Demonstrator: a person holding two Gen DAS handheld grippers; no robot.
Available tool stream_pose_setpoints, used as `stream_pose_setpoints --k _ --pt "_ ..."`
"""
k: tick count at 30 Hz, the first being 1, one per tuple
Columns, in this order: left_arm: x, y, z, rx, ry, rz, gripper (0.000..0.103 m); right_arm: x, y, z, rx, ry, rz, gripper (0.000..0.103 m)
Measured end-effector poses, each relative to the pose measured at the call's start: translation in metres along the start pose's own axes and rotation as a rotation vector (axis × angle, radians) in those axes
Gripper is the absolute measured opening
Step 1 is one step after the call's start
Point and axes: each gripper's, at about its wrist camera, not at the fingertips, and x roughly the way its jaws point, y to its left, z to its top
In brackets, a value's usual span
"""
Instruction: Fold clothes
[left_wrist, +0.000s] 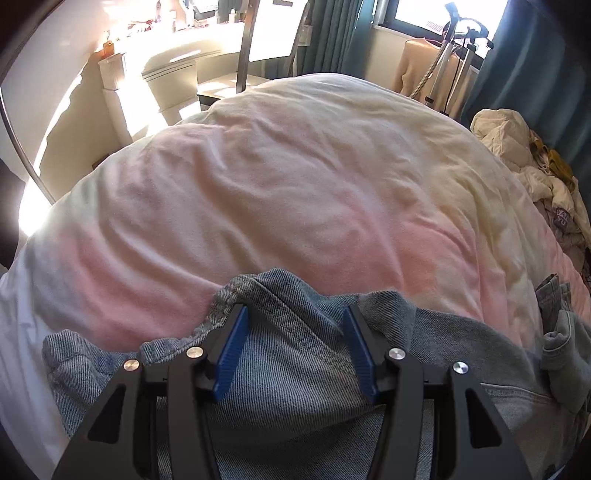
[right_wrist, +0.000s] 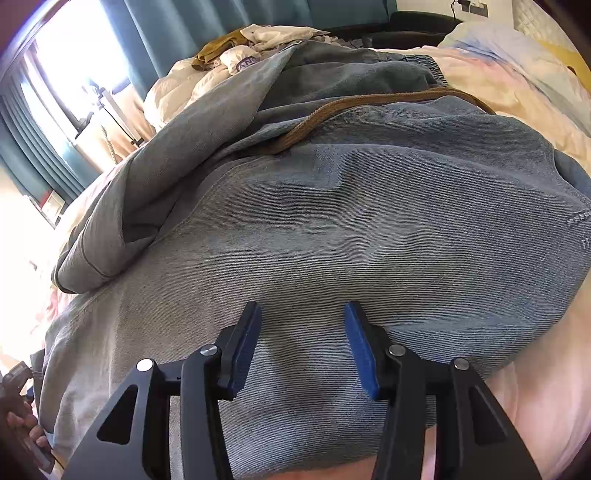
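Note:
A blue denim jacket (right_wrist: 332, 206) with a brown collar (right_wrist: 354, 107) lies spread on the bed. My right gripper (right_wrist: 301, 314) is open, its blue pads (right_wrist: 245, 343) just above the jacket's near part. In the left wrist view the jacket's hem edge (left_wrist: 280, 354) lies bunched at the near edge of the pale pink duvet (left_wrist: 295, 184). My left gripper (left_wrist: 295, 317) is open, its jaws either side of a raised denim fold without closing on it. A sleeve (right_wrist: 122, 221) lies folded at the left.
A heap of white, mustard and grey clothes (left_wrist: 535, 166) lies at the bed's right side, also in the right wrist view (right_wrist: 240, 48). Teal curtains (right_wrist: 159, 33), a garment steamer stand (left_wrist: 454, 55) and a white dresser (left_wrist: 166, 74) stand beyond the bed.

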Motion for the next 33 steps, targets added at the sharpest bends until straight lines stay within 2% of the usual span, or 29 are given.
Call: stream_pose_setpoints --k 2,4,7,11,14,16,18,21,25,30,33 --pt "-0.001 -0.003 -0.001 0.018 -0.016 0.013 0.042 -0.001 -0.001 -0.001 -0.001 -0.001 0.003 0.048" --pt "-0.001 -0.009 -0.002 0.044 -0.032 0.041 0.024 -0.003 -0.002 -0.002 -0.003 -0.001 0.007 0.048" --pt "-0.005 -0.013 -0.003 0.079 -0.061 0.044 0.013 -0.005 -0.003 -0.004 -0.005 -0.002 0.011 0.048" --pt "-0.019 -0.005 0.005 0.029 -0.112 0.021 0.011 -0.007 -0.005 -0.006 -0.008 -0.004 0.018 0.048" --pt "-0.038 0.002 0.016 0.007 -0.207 0.037 0.011 -0.008 -0.005 -0.007 -0.016 -0.005 0.023 0.048" --pt "-0.043 0.004 0.023 -0.010 -0.231 0.025 0.011 -0.007 -0.002 -0.007 -0.030 -0.006 0.023 0.048" --pt "-0.035 0.004 0.026 -0.009 -0.225 0.038 0.011 -0.007 0.001 -0.007 -0.044 -0.008 0.019 0.048" --pt "-0.011 -0.001 0.023 0.036 -0.171 0.081 0.011 -0.007 0.000 -0.006 -0.044 -0.011 0.018 0.048" --pt "0.000 -0.001 0.021 0.042 -0.148 0.087 0.011 -0.004 -0.002 0.003 -0.027 -0.011 0.028 0.048" --pt "-0.004 0.002 0.021 0.026 -0.138 0.055 0.014 0.002 -0.001 0.007 -0.046 -0.012 0.011 0.048" --pt "-0.011 0.012 0.021 -0.033 -0.112 -0.022 0.019 0.002 -0.003 0.010 -0.057 -0.013 0.005 0.048"
